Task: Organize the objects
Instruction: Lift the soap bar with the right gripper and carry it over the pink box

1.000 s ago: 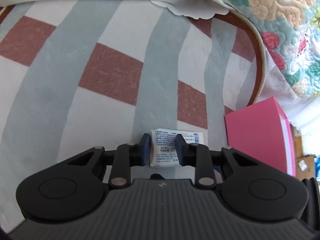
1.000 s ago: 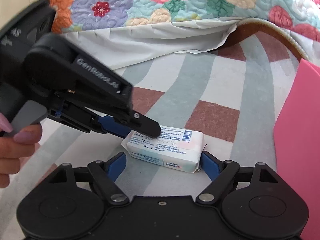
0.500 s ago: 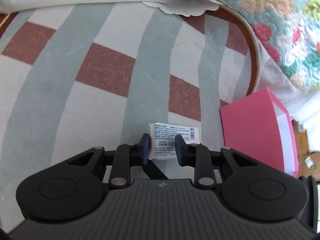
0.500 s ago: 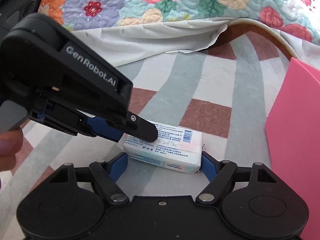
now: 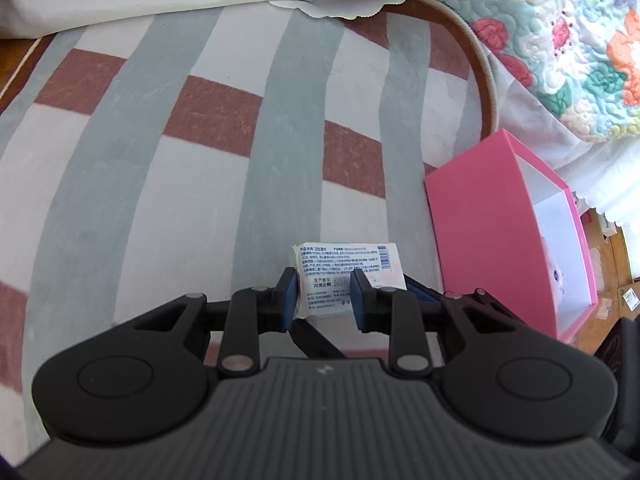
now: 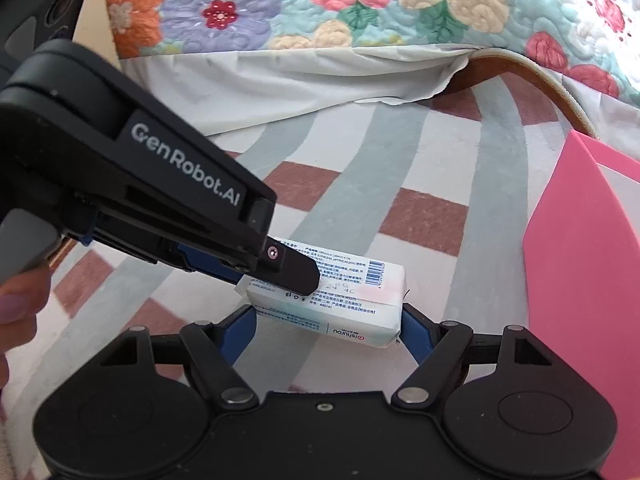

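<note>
Both grippers hold one white pack (image 6: 332, 300) of wipes or tissues, lifted clear of the striped rug (image 5: 180, 168) just beside the pink box (image 5: 492, 232), probably so it can be carried into the box's open top. The left gripper (image 5: 324, 294) is clenched across the pack's short width at one end, its upper finger (image 6: 296, 272) lying over the printed label. The right gripper (image 6: 328, 320) spans the pack's long sides; its blue pads sit at both ends and seem to press, so I judge it grasping, likely to steady the pack while the left carries the weight. Compared with a second ago, the right jaws have just been closing on the pack, and in the left wrist view the box shows more of its white inside while the rug looks farther below.
</note>
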The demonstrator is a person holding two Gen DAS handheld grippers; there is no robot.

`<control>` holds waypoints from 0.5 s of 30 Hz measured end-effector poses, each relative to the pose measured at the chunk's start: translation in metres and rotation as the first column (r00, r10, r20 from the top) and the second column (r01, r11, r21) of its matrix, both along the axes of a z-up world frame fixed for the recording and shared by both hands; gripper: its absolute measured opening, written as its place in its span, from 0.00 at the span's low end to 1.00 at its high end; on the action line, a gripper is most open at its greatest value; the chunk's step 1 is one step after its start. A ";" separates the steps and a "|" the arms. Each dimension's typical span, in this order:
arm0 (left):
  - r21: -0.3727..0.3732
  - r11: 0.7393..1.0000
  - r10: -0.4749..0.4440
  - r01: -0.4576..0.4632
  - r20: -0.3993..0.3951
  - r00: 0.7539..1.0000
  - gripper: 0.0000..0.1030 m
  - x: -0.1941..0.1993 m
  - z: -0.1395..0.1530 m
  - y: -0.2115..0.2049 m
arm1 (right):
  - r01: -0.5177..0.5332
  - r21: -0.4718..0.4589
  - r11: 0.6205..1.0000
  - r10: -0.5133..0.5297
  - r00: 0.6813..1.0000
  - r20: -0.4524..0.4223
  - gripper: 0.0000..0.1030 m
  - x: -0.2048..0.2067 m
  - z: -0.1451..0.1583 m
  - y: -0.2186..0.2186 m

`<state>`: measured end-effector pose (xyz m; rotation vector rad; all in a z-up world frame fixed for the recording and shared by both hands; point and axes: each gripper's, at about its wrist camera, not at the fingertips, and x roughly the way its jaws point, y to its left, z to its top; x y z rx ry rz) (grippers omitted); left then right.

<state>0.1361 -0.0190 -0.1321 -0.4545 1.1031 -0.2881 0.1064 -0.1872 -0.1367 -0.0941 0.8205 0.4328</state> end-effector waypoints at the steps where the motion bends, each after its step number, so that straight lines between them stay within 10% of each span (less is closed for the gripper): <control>1: -0.001 1.000 -0.003 0.003 0.000 1.000 0.25 -0.004 0.003 0.001 | -0.004 0.007 1.000 0.004 1.000 -0.008 0.79 -0.002 0.003 -0.001; 15: -0.017 0.998 -0.068 0.068 -0.012 0.998 0.25 -0.053 0.057 0.004 | -0.072 0.031 0.997 0.074 0.996 -0.040 0.80 -0.048 0.060 -0.010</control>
